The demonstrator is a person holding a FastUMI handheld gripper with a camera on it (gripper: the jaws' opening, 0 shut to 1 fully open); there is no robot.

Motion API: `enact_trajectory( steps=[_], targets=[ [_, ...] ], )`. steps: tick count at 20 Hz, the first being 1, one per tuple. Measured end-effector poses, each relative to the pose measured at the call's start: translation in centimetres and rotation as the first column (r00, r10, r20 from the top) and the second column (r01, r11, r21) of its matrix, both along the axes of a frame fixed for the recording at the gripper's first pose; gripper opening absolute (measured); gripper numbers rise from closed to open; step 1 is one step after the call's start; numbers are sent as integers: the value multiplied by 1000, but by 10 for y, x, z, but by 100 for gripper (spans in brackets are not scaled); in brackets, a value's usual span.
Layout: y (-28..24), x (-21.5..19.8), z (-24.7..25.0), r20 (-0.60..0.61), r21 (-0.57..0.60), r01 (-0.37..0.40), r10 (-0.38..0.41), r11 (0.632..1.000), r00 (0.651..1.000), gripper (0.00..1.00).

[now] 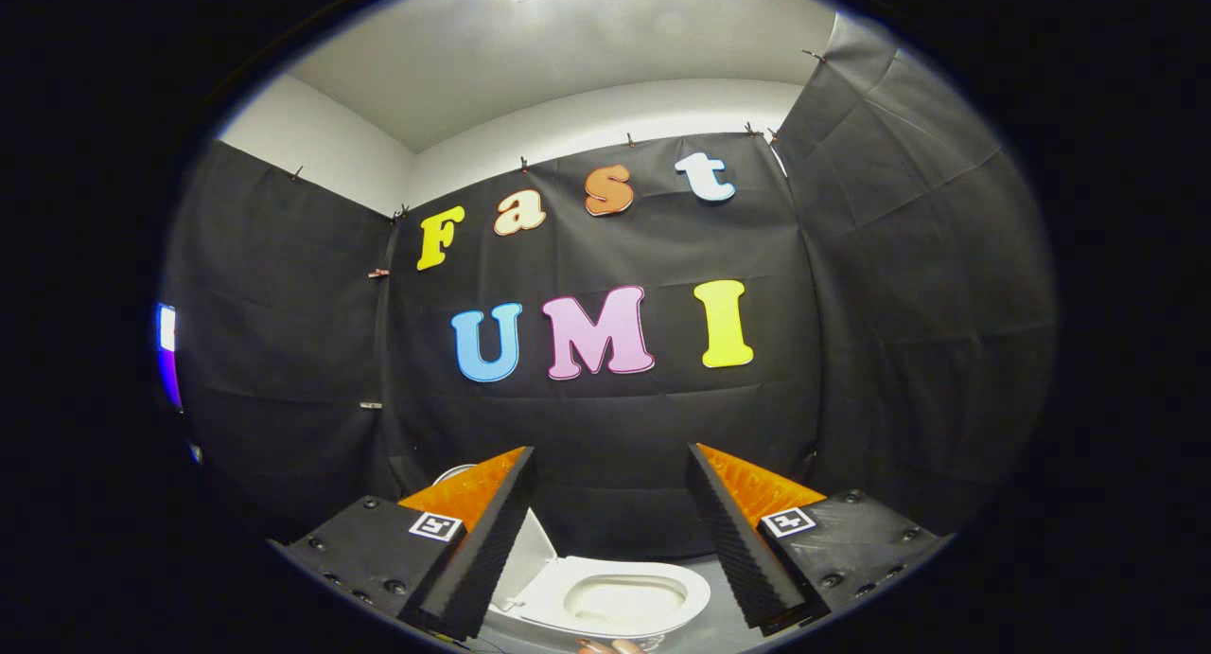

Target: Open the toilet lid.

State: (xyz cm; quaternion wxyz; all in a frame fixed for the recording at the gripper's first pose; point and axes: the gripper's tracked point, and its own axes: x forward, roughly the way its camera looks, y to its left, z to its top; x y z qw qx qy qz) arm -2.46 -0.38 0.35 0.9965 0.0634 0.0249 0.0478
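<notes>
- Toilet lid (530,550) stands raised, tilted back behind the left finger, so that part of it is hidden; the task's thing sits low, between and below the two fingers.
- Toilet seat (695,592) lies down flat, its oval opening and the bowl inside showing between the fingers.
- Fingers (610,465) are spread wide apart and released, holding nothing; they hang above the toilet and touch neither lid nor seat.
- Fingertips of a person's hand (610,646) peek in just below the front rim of the seat.
- Grey floor (714,630) shows around the toilet base.
- Black cloth wall (605,427) hangs behind the toilet and on both sides, clipped along its top edge.
- White upper wall and ceiling (530,77) rise above the cloth.
</notes>
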Motion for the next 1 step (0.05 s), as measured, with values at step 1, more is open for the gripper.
enact_trajectory(
  steps=[1],
  targets=[
    [0, 0, 0, 0, -1, -1, 1, 1000, 1000, 99]
  ],
)
